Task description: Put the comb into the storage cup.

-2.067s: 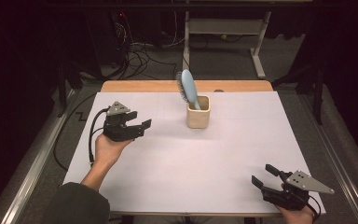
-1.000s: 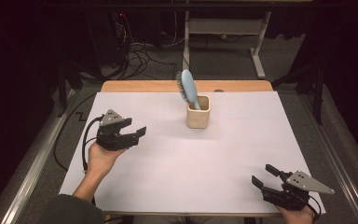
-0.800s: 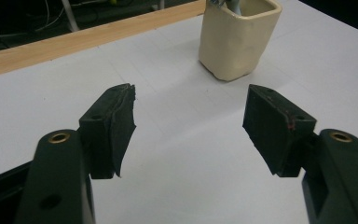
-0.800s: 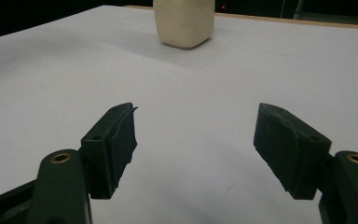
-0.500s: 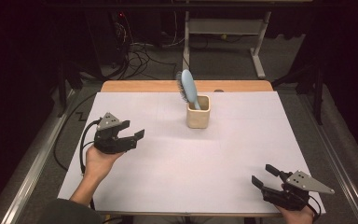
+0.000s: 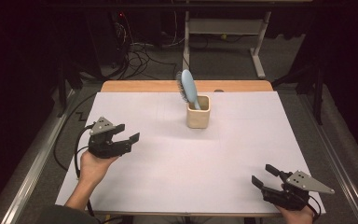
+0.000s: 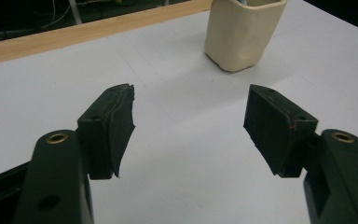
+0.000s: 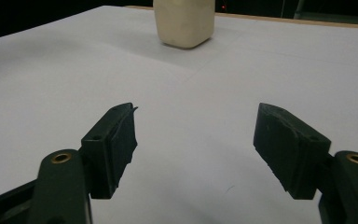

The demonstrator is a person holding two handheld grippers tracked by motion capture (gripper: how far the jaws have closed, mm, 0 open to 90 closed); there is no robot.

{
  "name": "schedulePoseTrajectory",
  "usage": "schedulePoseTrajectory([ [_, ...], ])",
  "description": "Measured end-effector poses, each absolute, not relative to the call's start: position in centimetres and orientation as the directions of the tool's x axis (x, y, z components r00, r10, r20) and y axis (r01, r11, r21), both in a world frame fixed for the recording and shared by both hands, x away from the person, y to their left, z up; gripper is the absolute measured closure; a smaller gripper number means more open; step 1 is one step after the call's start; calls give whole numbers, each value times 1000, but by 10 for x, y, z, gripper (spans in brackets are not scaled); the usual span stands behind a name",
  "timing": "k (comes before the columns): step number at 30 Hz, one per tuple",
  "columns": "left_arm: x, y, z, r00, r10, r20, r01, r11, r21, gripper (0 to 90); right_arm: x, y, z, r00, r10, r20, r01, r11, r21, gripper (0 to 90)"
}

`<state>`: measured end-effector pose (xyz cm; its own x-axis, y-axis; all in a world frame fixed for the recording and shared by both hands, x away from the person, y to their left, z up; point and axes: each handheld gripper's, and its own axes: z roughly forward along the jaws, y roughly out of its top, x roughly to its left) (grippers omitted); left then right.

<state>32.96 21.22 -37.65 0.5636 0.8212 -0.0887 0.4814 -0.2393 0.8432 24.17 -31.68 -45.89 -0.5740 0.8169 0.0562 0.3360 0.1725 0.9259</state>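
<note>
- One tabletop (image 6: 242, 172), covered by a white sheet, with a wood strip left bare along its far edge; you have it almost free of things, so both hands have room.
- One cream cup (image 6: 198, 112), upright near the middle of the far edge; it serves as a stand and bears no label you could read.
- One blue hairbrush (image 6: 188, 88), handle down in the cup, head leaning left above the rim; judged to be the thing you are working with, parked where either hand can reach it.
- Two grippers. Your left gripper (image 6: 129, 136) hovers near the left edge, jaws moderately apart with nothing between them, aimed at the cup. Your right gripper (image 6: 264, 175) waits at the near right corner, jaws spread and empty.
- No brand or writing is legible on anything.
</note>
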Motion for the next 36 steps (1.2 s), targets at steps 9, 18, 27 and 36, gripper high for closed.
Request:
schedulePoseTrajectory([
  [9, 324, 219, -380, 553, 828, -94, 486, -229, 844, 336, 242, -317, -459, -574, 817, 57, 336, 172, 926, 304],
  [18, 319, 221, -382, 550, 831, -88, 483, -230, 845, 335, 242, -317, -459, -575, 816, 57, 335, 172, 926, 304],
  [27, 313, 226, -384, 541, 836, -88, 481, -221, 848, 332, 242, -317, -459, -575, 816, 57, 335, 171, 926, 304],
  [36, 306, 229, -387, 535, 840, -94, 481, -212, 851, 331, 242, -317, -459, -576, 816, 58, 334, 170, 927, 304],
])
